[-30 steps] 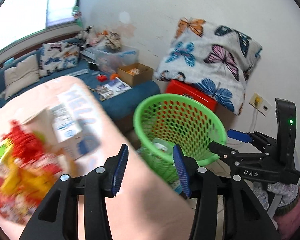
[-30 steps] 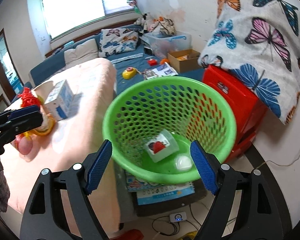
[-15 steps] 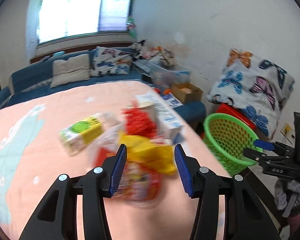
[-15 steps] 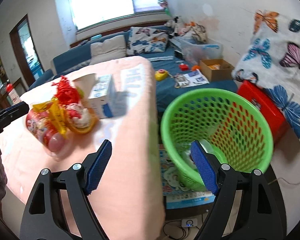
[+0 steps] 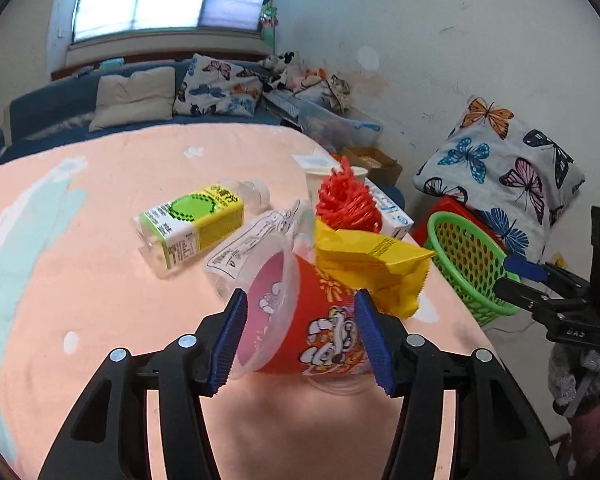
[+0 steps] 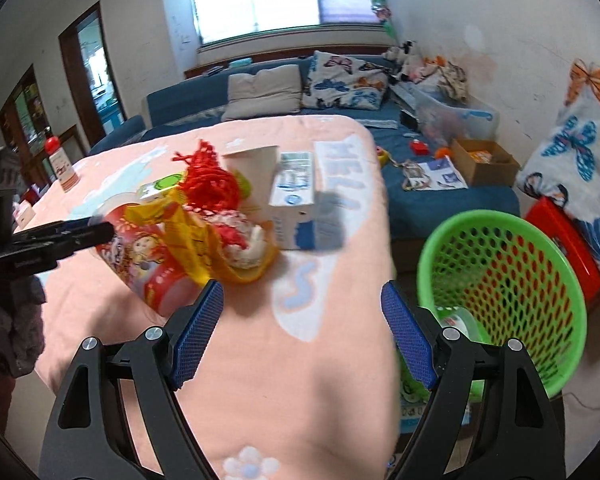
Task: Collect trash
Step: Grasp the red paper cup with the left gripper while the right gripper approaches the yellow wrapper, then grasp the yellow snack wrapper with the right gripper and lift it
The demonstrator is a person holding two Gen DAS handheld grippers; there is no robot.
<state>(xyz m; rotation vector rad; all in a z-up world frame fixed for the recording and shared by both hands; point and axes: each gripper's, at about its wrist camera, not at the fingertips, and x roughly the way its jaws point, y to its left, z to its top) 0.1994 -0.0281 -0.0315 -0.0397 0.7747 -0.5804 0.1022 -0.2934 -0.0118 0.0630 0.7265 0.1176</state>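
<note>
Little is collected so far: the green bin (image 6: 504,288) beside the bed holds only a small pot (image 6: 458,322). The left gripper (image 5: 302,340), jaws opening, straddles the red cup (image 5: 320,332) in the pile on the pink blanket (image 5: 80,280); the right gripper (image 6: 302,332) is spread wide, empty.

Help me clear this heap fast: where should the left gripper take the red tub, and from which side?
Take the red tub across its side wall behind the clear rim, from the near table edge. It lies tipped over, already between the opening left gripper pads; the yellow wrapper covers its far side.
</note>
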